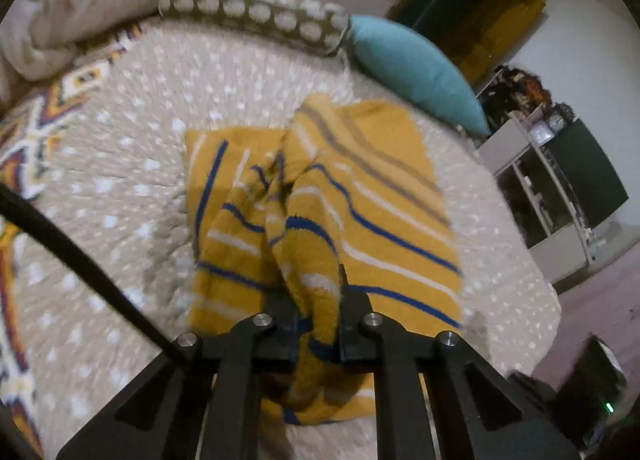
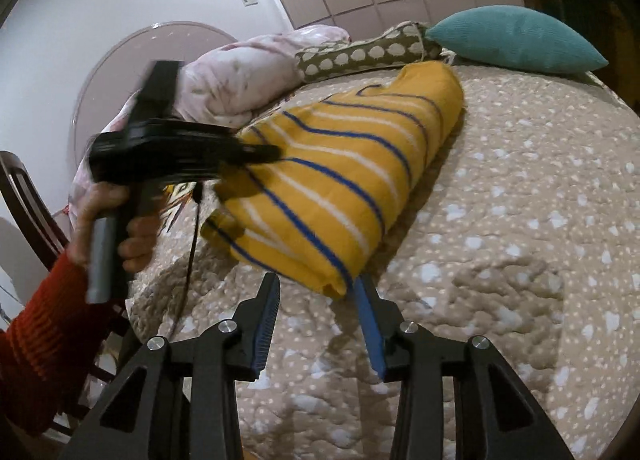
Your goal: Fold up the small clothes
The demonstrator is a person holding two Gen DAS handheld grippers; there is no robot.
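Left wrist view: yellow striped garment (image 1: 320,199) lies on the bed (image 1: 120,187), a bunched fold pinched in the left gripper (image 1: 318,324) at 6 o'clock. Right gripper (image 2: 316,324) hovers spread wide at the garment's near corner, empty. Teal pillow (image 2: 516,39) at 1 o'clock.

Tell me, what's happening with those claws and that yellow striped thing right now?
Left gripper shut on yellow striped garment, lifting its edge. Right gripper open, empty, near its corner. Nothing in the way.
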